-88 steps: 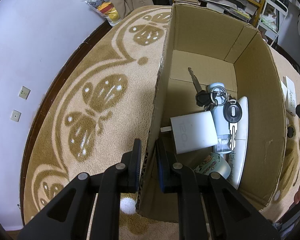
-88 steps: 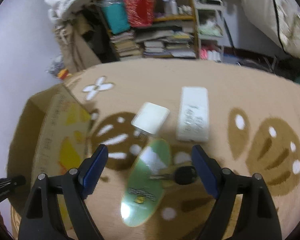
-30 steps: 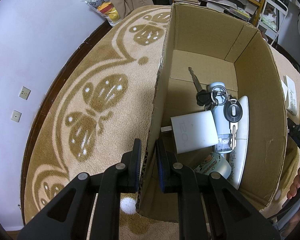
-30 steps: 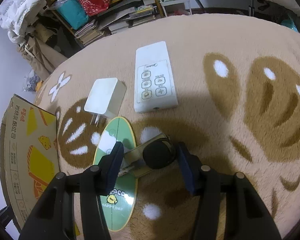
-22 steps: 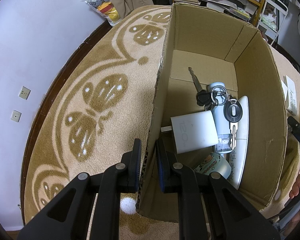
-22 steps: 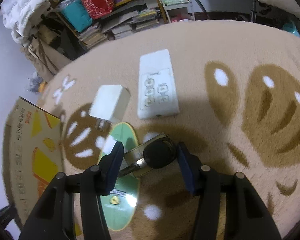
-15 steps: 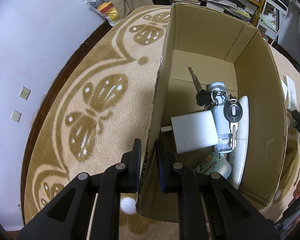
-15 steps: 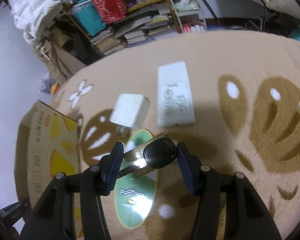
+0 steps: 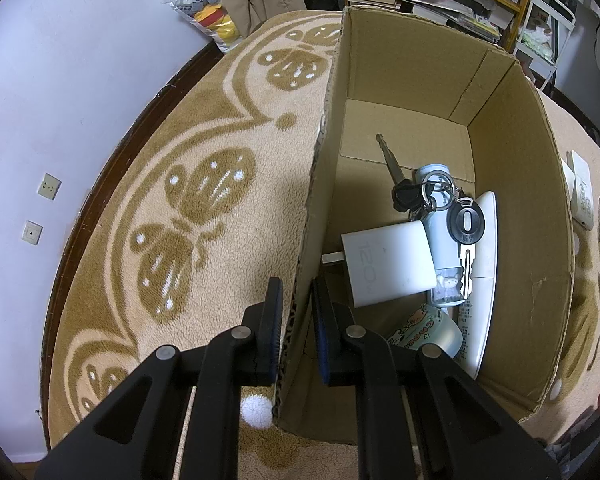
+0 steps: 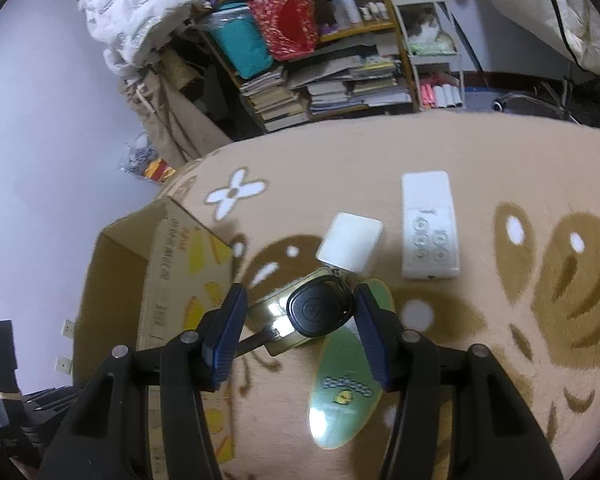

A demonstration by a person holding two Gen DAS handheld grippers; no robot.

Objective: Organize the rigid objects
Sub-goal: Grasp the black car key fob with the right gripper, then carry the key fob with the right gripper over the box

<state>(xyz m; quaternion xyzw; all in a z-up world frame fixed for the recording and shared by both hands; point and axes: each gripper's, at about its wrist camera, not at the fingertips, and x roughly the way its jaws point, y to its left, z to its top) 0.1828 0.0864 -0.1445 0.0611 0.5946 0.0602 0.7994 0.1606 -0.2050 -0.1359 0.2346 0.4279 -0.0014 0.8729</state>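
While the left gripper [image 9: 294, 324] is clamping the near wall of the cardboard box [image 9: 540, 208], the right gripper [image 10: 298, 322] is gripping a black car key [image 10: 316, 314] with its brass tag [image 10: 274, 316], carrying it above the carpet [image 10: 500, 152]. Beneath it are lying a green oval mirror [image 10: 346, 392], a white charger [image 10: 350, 246] and a white remote [image 10: 430, 226].
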